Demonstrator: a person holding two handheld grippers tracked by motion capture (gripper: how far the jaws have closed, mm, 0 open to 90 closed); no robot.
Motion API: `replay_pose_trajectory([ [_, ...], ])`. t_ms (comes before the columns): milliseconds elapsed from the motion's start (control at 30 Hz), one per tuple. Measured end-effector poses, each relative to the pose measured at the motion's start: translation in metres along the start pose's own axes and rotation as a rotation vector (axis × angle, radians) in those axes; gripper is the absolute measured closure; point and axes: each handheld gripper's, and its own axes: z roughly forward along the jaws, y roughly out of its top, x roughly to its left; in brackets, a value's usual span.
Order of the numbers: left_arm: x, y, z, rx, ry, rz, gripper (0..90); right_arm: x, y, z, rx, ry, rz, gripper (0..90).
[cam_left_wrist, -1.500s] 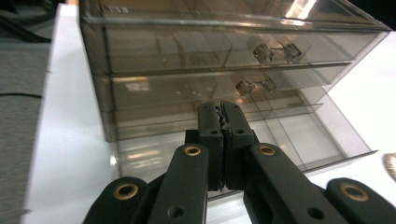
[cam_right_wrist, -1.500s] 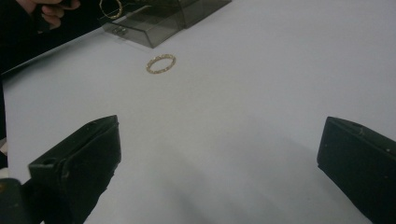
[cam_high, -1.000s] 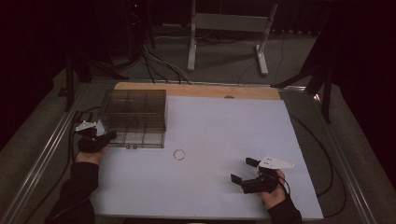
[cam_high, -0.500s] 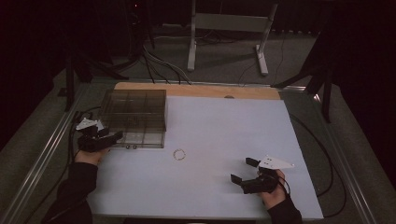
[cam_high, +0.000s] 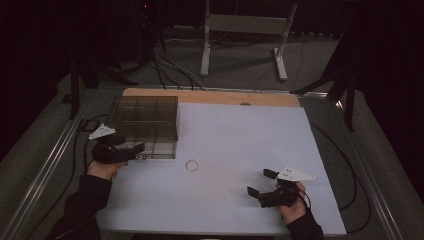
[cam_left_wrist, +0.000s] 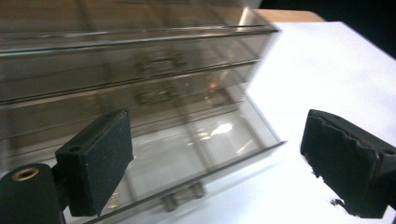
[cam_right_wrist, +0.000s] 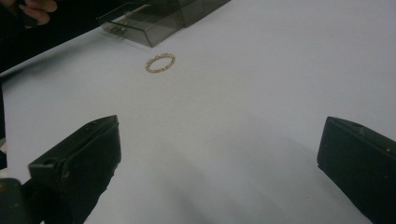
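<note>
1. The left gripper (cam_high: 131, 149) has drawn back slightly toward the person since a second ago, when it sat closer against the clear drawer organizer (cam_high: 145, 122). Its jaws stand wide apart and hold nothing.
2. Just ahead of those jaws, the bottom drawer (cam_left_wrist: 196, 154) stands pulled partway out, its small handle (cam_left_wrist: 182, 201) facing the gripper in the left gripper view. The two drawers above it look closed. My reading is that the drawer has just been opened and released, which leaves it ready to take something.
3. The likely item is the small gold bracelet (cam_high: 192, 165), a beaded ring lying flat on the white table (cam_high: 240, 130). It sits to the right of the left gripper, just beyond the open drawer's front corner, and well ahead of the right gripper (cam_high: 261, 183).
4. The right gripper has not moved; it rests low on the table near the person's edge, jaws spread wide and empty.
5. In the right gripper view the bracelet (cam_right_wrist: 160, 62) lies straight ahead with bare table between, so nothing blocks a reach.
6. Beyond the table stand a metal frame's legs (cam_high: 240, 45) and floor cables (cam_high: 175, 70), well clear of the work.
</note>
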Motion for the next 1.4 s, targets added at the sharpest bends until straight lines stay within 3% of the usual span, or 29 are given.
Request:
replay_pose_trajectory([
  [433, -0.032, 0.007, 0.008, 0.022, -0.083, 0.063, 10.4, 0.0, 0.0, 0.0, 0.0, 0.003, 0.002, 0.0],
  [767, -0.056, 0.008, 0.024, 0.034, -0.135, 0.099, 11.1, 0.0, 0.0, 0.0, -0.002, 0.006, 0.002, 0.0],
  [1400, -0.08, 0.001, 0.055, 0.08, -0.202, 0.124, 14.4, 0.0, 0.0, 0.0, -0.002, 0.008, 0.001, 0.0],
])
